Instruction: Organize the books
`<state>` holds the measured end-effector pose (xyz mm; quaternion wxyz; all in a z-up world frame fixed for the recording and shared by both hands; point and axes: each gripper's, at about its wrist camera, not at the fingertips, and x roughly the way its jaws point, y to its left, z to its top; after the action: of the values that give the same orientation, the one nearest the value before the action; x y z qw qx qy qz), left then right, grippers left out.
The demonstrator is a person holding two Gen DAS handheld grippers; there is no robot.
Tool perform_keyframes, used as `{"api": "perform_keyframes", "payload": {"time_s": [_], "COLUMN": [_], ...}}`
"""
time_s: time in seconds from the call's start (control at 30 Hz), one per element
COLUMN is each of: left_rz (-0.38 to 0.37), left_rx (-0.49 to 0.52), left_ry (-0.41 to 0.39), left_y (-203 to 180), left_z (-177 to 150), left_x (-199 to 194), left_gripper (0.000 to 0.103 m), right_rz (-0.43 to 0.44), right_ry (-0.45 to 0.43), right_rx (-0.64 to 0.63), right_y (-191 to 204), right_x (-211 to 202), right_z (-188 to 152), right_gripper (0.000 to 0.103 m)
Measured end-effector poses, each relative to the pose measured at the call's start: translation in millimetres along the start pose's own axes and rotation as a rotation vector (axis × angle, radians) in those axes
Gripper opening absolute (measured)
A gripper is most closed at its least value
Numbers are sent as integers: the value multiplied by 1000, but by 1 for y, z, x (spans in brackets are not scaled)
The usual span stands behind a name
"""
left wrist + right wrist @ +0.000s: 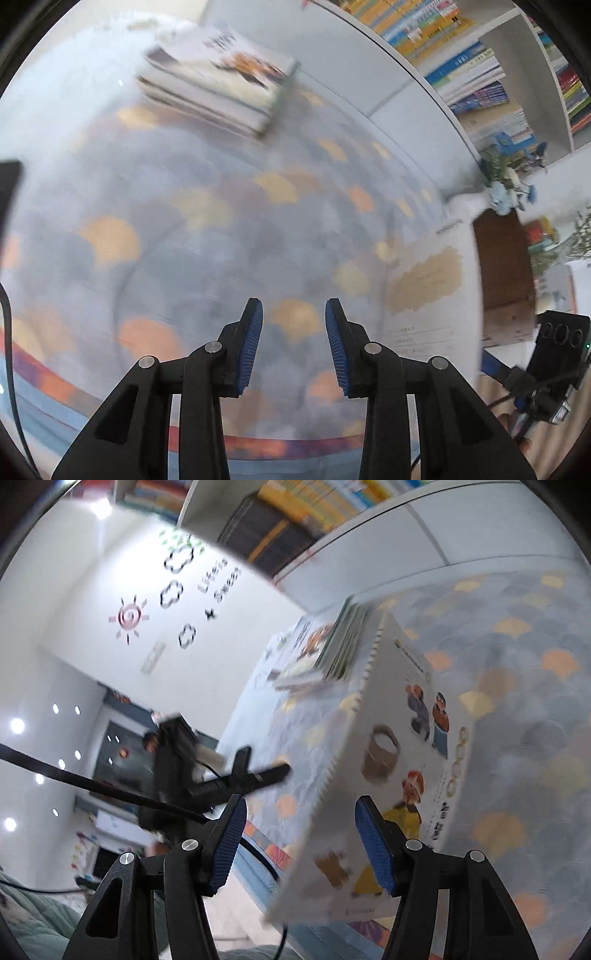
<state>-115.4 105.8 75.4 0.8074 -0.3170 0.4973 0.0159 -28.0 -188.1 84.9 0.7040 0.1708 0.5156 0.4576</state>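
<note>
Blur: both views smeared; titles and spine lettering unreadable.
Cut off: bookshelf (476, 62) clipped by the lens rim at 1 o'clock in the left view; only a strip of it (295, 513) shows at 12 o'clock in the right view.
Hidden: underside of the picture book (399, 760) and where its near edge rests cannot be made out.
Count, loose books: one picture book, seen in the left view as a pale cover (424, 284) at 3 o'clock.
Count, stacks: one book stack (218, 81) at 11 o'clock in the left view; number of volumes in it cannot be told. Same stack (325, 653) at 12 o'clock in the right view.
Count, tongs: two sets.
Picture book, place: above the patterned worktop (184, 206), tilted, right in front of the right tongs (299, 845).
Picture book, axis: long axis runs 12 to 6 o'clock in the right view, toothed edge on the 9 o'clock side, illustrated cover facing 3 o'clock.
Right tongs: parted wide; book's near edge looks to sit in the gap, pads not pressing it.
Left tongs (293, 347): parted a little, gap empty, over bare worktop.
Background: person (151, 742) at 9 o'clock, blurred.
</note>
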Motion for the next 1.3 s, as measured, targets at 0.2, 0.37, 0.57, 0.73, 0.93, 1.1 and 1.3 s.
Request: {"api": "perform_keyframes", "payload": {"time_s": [0.2,0.37,0.57,0.73,0.93,1.1,1.3], "left_rz": [30,23,-32,-115,-535,-307,-235], "left_rx": [35,50,172,131,-149,73,230], "left_ry": [93,227,295,339,433,419,450], "left_y": [13,17,7,15,42,9,-38], "left_z": [-3,-23,-50,-45,-29,-30,-39], "left_x": [30,68,73,74,79,85,105], "left_gripper": [32,32,32,33,33,33,15], "right_rz": [-205,-463,-489,-452,-352,-279,-222], "right_ry": [91,169,116,75,0,-51,-81], "right_rx": [28,126,211,191,306,390,460], "right_y": [-11,-49,-70,-64,-76,-87,-98], "right_x": [42,76,76,74,65,57,44], "right_z": [-15,-34,-48,-64,-74,-80,-88], "right_gripper": [60,50,35,36,36,36,36]}}
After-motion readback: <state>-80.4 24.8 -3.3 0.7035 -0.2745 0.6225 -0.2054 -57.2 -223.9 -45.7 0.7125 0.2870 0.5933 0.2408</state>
